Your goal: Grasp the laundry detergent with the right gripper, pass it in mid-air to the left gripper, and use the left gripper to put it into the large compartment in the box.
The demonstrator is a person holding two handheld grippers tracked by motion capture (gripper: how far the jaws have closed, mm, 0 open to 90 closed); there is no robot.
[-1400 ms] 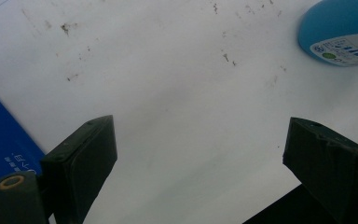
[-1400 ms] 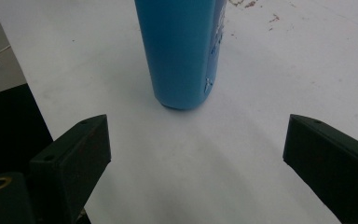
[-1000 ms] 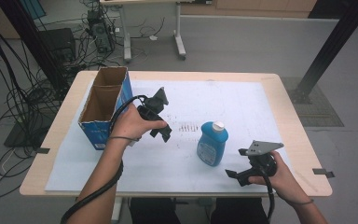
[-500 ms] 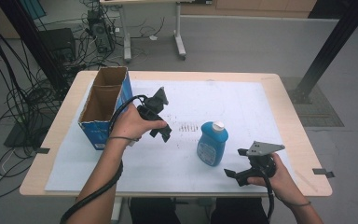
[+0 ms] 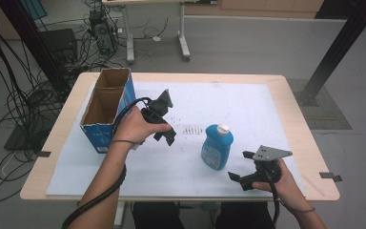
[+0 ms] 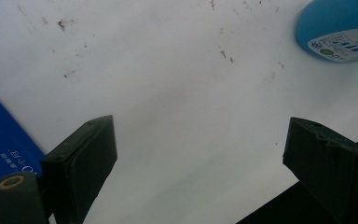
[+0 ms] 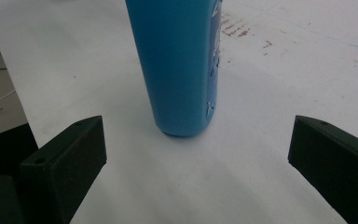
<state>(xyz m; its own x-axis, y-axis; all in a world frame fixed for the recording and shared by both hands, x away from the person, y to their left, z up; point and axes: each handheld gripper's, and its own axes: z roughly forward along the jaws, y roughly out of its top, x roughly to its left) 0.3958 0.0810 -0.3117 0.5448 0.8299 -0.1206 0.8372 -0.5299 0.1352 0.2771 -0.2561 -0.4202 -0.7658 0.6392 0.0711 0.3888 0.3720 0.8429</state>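
The blue bottle (image 5: pixel 217 148) stands upright on the white sheet (image 5: pixel 248 109) that covers the worktop (image 5: pixel 286 95), a little right of the middle, with its white cap (image 5: pixel 223 128) on top. Its long axis is vertical, so a grasp would come from the side, across the body.

The right hand-held gripper (image 5: pixel 236 177) is the nearer one. It rests low near the front edge of the worktop, just beside the bottle, and its jaws point toward the bottle's foot. In the right gripper view the bottle (image 7: pixel 179 65) rises straight ahead, centred between the two black jaws but a little beyond their tips. These jaws have just been opening and now stand wide apart, with nothing between them. A short, level advance would probably bring the bottle inside.

The left hand-held gripper (image 5: pixel 164 136) is held above the sheet, on the other side of the bottle, near the open cardboard box (image 5: pixel 106 112). It is released too, and empty; in the left gripper view the bottle (image 6: pixel 338 28) lies far off at the upper corner.
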